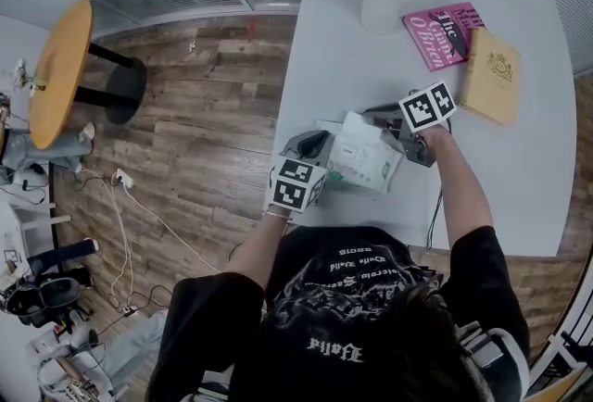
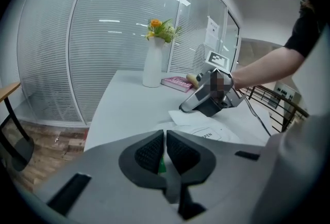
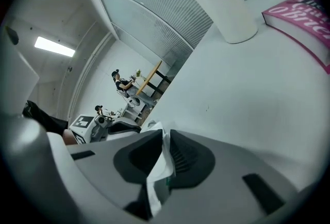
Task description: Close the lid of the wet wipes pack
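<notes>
Where the desk [image 1: 519,178] ends nearest the person, well apart from the white flower vase [image 1: 380,4], the wet wipes pack [image 1: 363,153] sits between both tools; left tool [image 2: 165,153] pinched on its green-printed edge, far side from the vase; right tool [image 3: 166,158] clamped on its white film, vase side.

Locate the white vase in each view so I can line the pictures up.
Head view: vase at the top, right of centre, on the far part of the table.
Left gripper view: vase in the upper middle, left of centre, standing upright.
Right gripper view: vase at the top right, slanted in the frame.
Shared landmark: the pink book lying beside it in all three.
</notes>
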`<state>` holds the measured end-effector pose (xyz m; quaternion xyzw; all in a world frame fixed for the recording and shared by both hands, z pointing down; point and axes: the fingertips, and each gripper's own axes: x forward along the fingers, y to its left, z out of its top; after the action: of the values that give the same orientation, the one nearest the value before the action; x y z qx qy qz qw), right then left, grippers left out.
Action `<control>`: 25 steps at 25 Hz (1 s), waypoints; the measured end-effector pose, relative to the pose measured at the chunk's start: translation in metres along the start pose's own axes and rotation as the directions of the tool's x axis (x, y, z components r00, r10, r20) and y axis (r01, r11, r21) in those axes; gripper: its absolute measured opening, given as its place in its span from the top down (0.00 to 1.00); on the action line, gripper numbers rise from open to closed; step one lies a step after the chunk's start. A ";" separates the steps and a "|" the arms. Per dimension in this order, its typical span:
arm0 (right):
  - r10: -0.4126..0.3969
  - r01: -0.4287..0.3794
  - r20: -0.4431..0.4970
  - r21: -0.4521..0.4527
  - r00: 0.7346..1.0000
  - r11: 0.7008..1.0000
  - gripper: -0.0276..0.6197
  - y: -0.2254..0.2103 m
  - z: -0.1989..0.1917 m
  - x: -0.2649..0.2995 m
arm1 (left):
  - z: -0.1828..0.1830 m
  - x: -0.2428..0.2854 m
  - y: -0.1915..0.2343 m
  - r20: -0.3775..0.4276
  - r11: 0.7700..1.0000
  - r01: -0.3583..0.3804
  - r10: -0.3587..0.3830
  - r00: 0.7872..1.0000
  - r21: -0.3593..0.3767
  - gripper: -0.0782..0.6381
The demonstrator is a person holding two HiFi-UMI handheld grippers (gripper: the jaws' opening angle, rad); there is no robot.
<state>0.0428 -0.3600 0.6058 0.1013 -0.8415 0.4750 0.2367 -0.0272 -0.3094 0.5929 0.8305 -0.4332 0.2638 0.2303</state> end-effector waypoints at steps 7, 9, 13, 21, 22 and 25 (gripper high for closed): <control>0.021 -0.022 0.031 0.010 0.999 1.000 0.90 0.006 0.005 -0.005 | -0.001 0.000 0.001 0.004 1.000 0.006 -0.006 1.000 -0.003 0.86; 0.028 -0.028 0.052 0.003 0.998 1.000 0.91 0.010 0.008 -0.009 | -0.001 0.000 0.001 0.003 1.000 0.005 -0.005 1.000 -0.001 0.86; 0.038 -0.037 0.084 -0.021 0.996 0.999 0.93 0.021 0.014 -0.014 | -0.002 -0.001 0.001 0.004 1.000 0.001 -0.001 1.000 0.004 0.86; 0.043 -0.039 0.121 -0.035 0.992 0.999 0.94 0.042 0.009 -0.021 | -0.003 -0.005 0.000 0.011 1.000 -0.003 0.003 1.000 0.013 0.86; 0.039 -0.035 0.121 -0.039 0.992 0.999 0.94 0.045 0.009 -0.022 | -0.003 -0.005 0.000 0.013 1.000 -0.003 0.003 1.000 0.014 0.86; 0.026 -0.018 0.116 -0.066 0.993 0.998 0.94 0.052 0.009 -0.023 | -0.004 -0.002 0.000 0.015 1.000 -0.005 0.005 1.000 0.013 0.86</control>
<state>0.0397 -0.3415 0.5511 0.1118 -0.8699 0.4432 0.1852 -0.0293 -0.3060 0.5941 0.8328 -0.4352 0.2612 0.2209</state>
